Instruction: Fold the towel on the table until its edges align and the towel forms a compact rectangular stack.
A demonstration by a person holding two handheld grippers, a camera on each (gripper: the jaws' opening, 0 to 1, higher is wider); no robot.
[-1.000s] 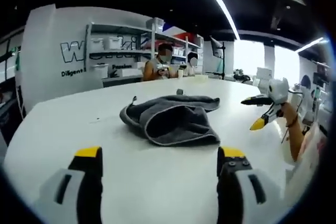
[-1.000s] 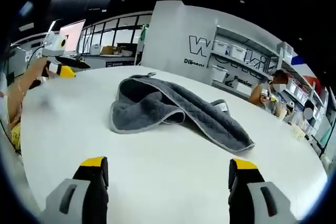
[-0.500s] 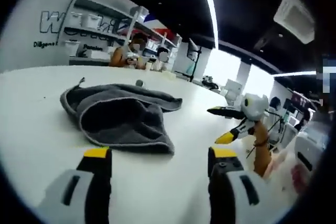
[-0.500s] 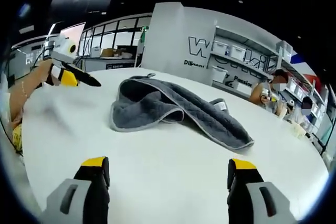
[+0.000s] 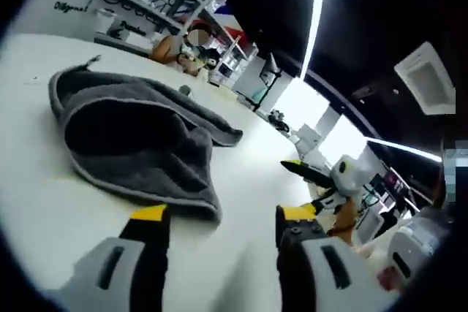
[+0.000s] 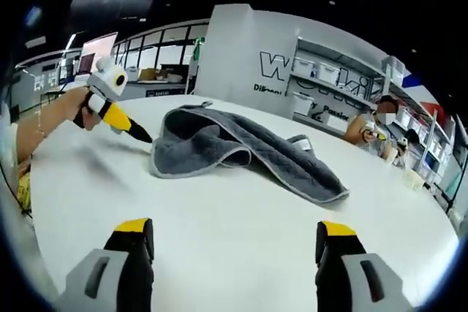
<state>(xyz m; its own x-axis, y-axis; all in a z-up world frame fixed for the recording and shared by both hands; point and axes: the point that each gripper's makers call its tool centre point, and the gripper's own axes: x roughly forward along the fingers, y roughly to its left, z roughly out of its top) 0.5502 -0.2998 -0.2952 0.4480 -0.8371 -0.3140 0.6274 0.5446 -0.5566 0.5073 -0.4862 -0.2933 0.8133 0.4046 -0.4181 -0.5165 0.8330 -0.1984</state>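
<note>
The left tool (image 5: 219,218) had two black jaws capped with yellow tips, each rising from a pale grey housing with a dark slot in it. The right tool (image 6: 232,231) was built the same way: black jaws, yellow tips, grey moulded shoulders with dark oblong recesses. Seen from the right gripper view, the left tool (image 6: 142,135) showed a white rounded body, a yellow section and tapering black jaws. The arm behind it was bare of sleeve.

Both grippers hold their jaws apart; the left gripper (image 6: 139,134) dips low, seemingly near the worktop's left edge; the right gripper (image 6: 232,237) hovers.
</note>
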